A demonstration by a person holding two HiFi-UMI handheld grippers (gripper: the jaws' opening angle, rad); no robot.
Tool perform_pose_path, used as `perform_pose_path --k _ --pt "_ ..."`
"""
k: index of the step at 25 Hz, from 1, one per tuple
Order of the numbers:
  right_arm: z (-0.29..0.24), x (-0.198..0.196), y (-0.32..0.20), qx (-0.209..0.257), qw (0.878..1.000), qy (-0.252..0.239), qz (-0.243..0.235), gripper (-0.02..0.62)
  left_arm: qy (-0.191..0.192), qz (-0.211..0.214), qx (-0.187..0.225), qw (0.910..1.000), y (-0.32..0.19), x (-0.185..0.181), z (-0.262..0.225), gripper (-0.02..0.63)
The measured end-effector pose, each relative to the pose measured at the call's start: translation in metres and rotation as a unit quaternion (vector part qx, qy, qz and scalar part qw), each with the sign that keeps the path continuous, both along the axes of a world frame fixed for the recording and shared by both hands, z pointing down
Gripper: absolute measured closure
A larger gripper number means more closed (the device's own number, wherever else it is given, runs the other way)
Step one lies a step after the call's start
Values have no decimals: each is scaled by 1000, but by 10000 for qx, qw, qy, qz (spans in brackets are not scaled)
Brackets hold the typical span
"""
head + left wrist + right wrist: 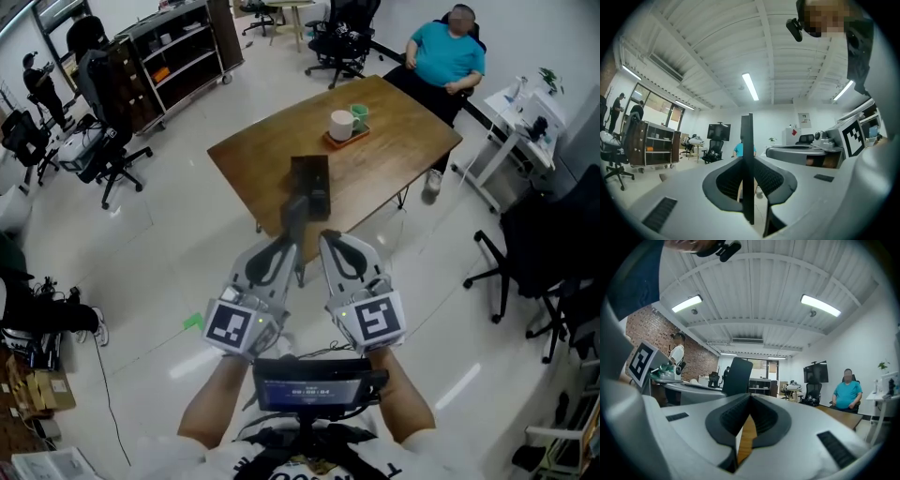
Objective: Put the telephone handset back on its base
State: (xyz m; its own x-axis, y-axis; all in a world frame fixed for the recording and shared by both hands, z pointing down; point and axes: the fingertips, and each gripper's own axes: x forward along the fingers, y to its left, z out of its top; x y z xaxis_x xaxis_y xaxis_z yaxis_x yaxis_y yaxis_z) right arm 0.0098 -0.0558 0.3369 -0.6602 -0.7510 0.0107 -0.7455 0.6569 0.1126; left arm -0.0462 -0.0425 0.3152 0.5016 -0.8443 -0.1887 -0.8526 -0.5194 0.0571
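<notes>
Handset (293, 217) is pinched edge-on in my left gripper (281, 251), up in the air and aimed at the base (310, 180) on the table (403, 150), I guess for carrying it over. Right gripper (330, 246) is closed on nothing, just riding alongside.

1. Two tools are counted: the left tool (287, 246) and the right tool (330, 240).
2. One telephone handset (292, 214) and one telephone base (311, 178) are seen.
3. One wooden counter (398, 141) is seen.
4. Two cups are counted on it: a white cup (341, 125) and a green cup (360, 114).
5. One tray (349, 142) is found under the cups.
6. In the head view two other people are counted: a seated person (448, 58) and a standing person (37, 82).
7. One wheeled shelf unit (178, 52) is seen.
8. Several office chairs are scattered about; their exact number cannot be told.
</notes>
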Motion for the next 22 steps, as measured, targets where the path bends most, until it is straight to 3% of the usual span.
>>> perform_pose_path --k 12,22 --pt "1 -31 -77 -89 9991 89 415 591 297 655 -262 9971 -79 -34 6 546" --pt "3 -27 -105 -139 9983 38 562 591 315 813 -437 9952 -111 -34 7 546"
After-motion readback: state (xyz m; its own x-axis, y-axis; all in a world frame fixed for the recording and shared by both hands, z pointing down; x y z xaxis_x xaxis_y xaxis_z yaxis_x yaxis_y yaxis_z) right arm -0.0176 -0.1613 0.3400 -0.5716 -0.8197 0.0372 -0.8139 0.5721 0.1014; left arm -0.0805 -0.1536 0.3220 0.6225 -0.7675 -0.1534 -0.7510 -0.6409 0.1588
